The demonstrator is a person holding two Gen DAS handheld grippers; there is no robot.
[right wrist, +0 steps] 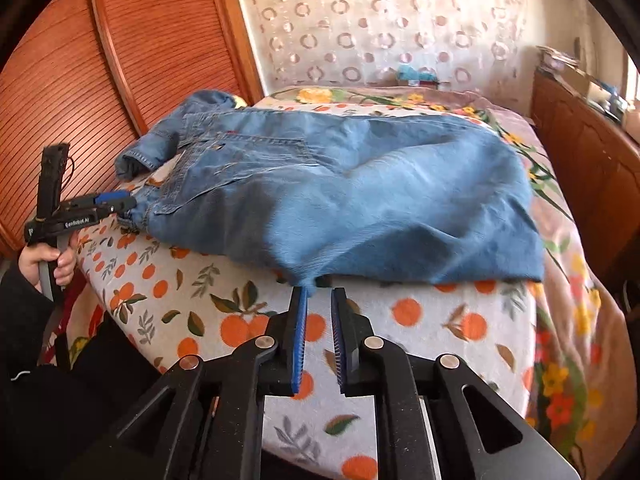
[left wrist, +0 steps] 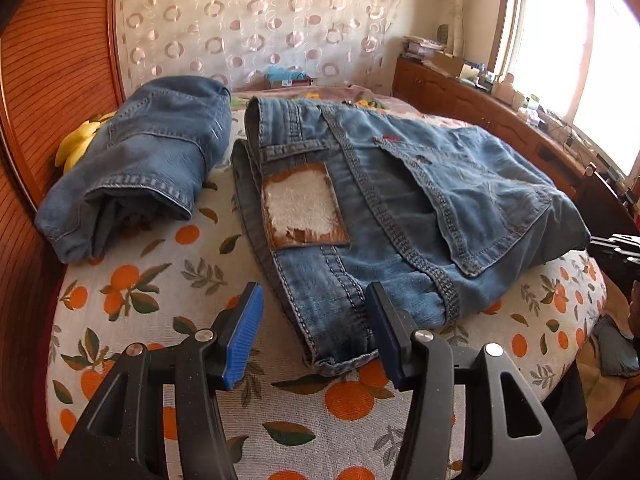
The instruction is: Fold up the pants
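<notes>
Orange-print bedspread (left wrist: pixel 132 300) under jeans (left wrist: pixel 400 208); left gripper (left wrist: pixel 314 332) spread wide at waistband, right gripper (right wrist: pixel 319 340) slightly parted beside hem.

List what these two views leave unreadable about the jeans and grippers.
- Jeans leather patch: left wrist view, lettering worn away.
- Jeans' near edge at the right gripper: right wrist view, motion-blurred, so contact is unclear.
- Folded jeans: right wrist view, mostly hidden behind the spread pair.
</notes>
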